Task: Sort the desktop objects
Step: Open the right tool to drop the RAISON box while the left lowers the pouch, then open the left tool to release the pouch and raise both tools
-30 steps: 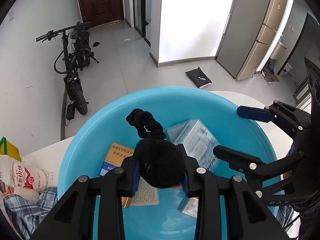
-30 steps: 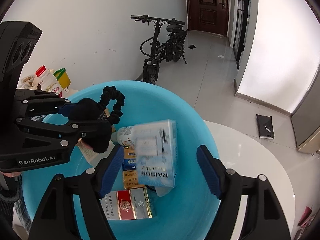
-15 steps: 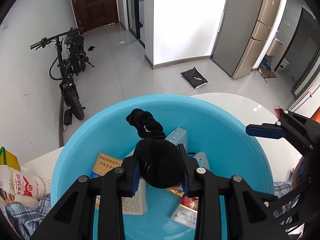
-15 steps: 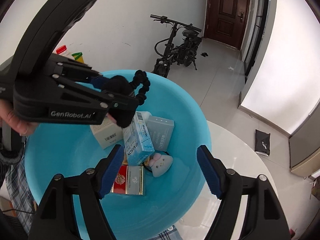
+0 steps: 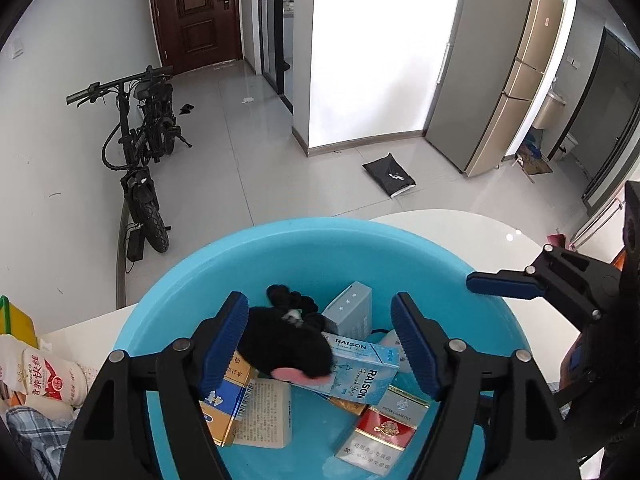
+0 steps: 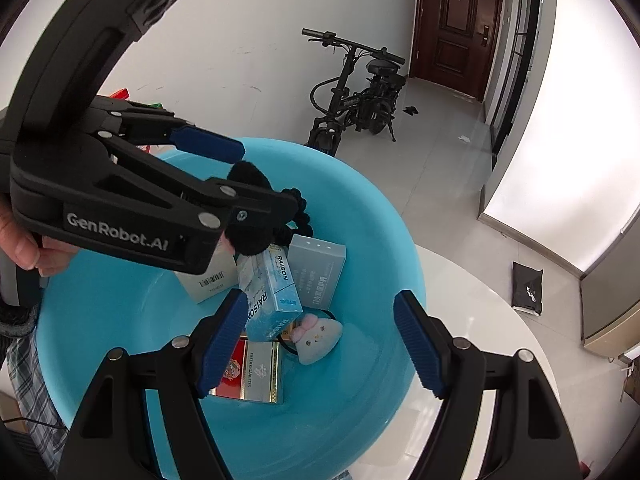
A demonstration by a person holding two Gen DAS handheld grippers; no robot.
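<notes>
Left gripper was over the blue basin, jaws opening, pads clear of the black plush item. That item sat between the jaws, lying on the pile inside the basin, its braided black loop trailing toward the far wall. Whether it was touching the left pad I couldn't tell.

Right gripper also hung over the basin, jaws apart, nothing between the pads.

Basin contents: light-blue RAISON box tilted across the middle, partly under the plush; grey-blue box behind it; red-and-silver cigarette pack on the near side; blue-and-gold box and a white printed box at left.

The basin stood on a white round table. Milk bottles and plaid cloth sat left of the basin. A black e-bike leaned by the wall, a black pouch lay on the floor, and a brown door was at the back.

View differences: the left wrist view hid the pink-and-grey bunny plush behind its right finger; the right wrist view showed it plainly beside the RAISON box. In the right view the left gripper body blocked most of the black plush and the white box. It also showed a hand on the left gripper's handle. Only the left view showed the fridge.
</notes>
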